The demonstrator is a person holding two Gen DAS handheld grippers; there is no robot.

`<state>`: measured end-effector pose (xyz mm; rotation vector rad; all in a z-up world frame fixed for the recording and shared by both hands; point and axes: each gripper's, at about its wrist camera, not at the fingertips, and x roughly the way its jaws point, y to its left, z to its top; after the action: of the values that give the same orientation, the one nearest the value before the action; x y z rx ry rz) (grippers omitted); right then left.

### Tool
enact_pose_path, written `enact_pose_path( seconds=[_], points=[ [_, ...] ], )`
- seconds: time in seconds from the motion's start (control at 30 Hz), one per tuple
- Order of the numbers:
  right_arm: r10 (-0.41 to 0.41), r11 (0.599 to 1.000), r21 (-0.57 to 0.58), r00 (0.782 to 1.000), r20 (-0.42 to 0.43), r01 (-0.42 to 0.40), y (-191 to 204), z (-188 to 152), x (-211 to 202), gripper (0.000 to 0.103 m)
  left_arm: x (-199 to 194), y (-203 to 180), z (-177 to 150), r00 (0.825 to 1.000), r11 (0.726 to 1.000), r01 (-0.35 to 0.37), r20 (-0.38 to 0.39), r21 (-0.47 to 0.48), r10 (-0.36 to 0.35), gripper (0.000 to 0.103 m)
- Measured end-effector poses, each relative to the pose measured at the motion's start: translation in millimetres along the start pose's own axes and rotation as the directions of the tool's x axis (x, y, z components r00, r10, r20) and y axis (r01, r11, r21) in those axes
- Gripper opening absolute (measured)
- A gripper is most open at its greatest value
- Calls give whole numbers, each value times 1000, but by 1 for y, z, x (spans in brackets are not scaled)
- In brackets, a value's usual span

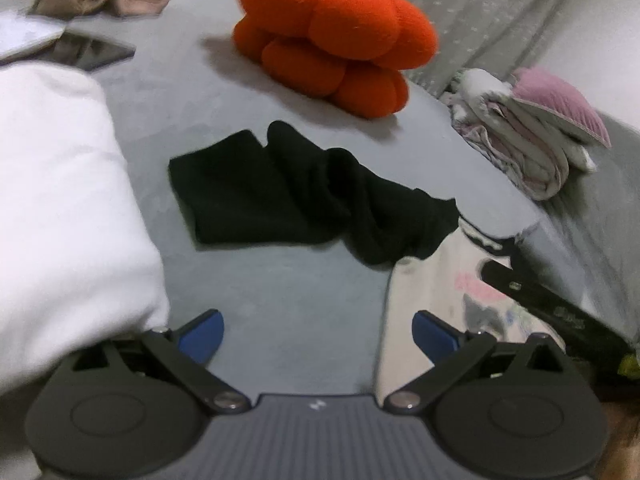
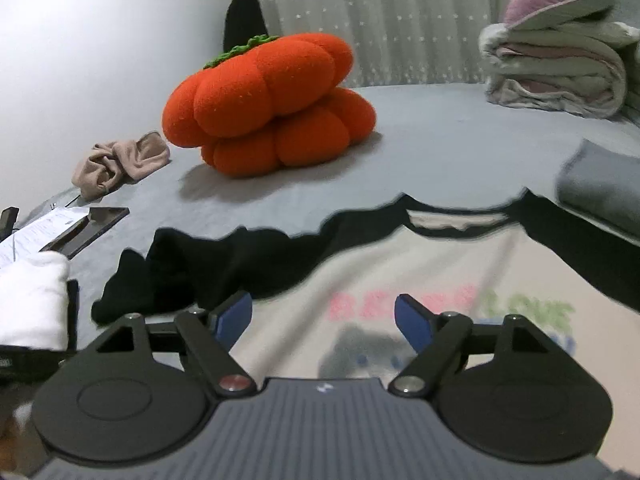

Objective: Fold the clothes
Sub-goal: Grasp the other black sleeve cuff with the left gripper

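A cream T-shirt [image 2: 420,264] with black sleeves lies flat on the grey bed [image 2: 420,140], bare sheet between it and the orange pumpkin cushion [image 2: 268,108]. The left gripper [image 1: 316,336] and right gripper [image 2: 324,316] hover tilted down, jaws wide, holding nothing.

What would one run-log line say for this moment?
task: fold clothes | left gripper: jaws open, empty | right gripper: jaws open, empty | shirt: on bed, black sleeve spread sideways

Cam setup, as we read it: both wrist views low, close over the bed [image 1: 280,320], tilted down. Left faces black sleeve [image 1: 280,192]; right sits over shirt [image 2: 380,272]. Shared: orange pumpkin cushion [image 1: 332,32], folded bedding [image 2: 560,76] toward far edge.
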<state>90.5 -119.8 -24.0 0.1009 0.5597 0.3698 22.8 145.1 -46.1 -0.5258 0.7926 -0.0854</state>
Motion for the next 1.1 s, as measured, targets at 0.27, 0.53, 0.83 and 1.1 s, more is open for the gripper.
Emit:
enact_pose_path(
  seconds=[0.27, 0.53, 0.83, 1.1],
  points=[
    [34, 998, 58, 999, -7, -33, -12, -15, 44, 98, -2, -18, 25, 1000, 1000, 0, -24, -20, 0, 101],
    [143, 960, 238, 989, 46, -150, -44, -19, 32, 103, 26, -11, 54, 988, 984, -151, -4, -92, 152, 101],
    [132, 967, 216, 991, 27, -135, -35, -17, 37, 103, 31, -8, 63, 954, 946, -281, 55, -161, 293, 97],
    [105, 959, 258, 993, 61, -117, -45, -16, 34, 103, 62, -23, 64, 881, 891, -451, 134, -42, 453, 94]
  ],
)
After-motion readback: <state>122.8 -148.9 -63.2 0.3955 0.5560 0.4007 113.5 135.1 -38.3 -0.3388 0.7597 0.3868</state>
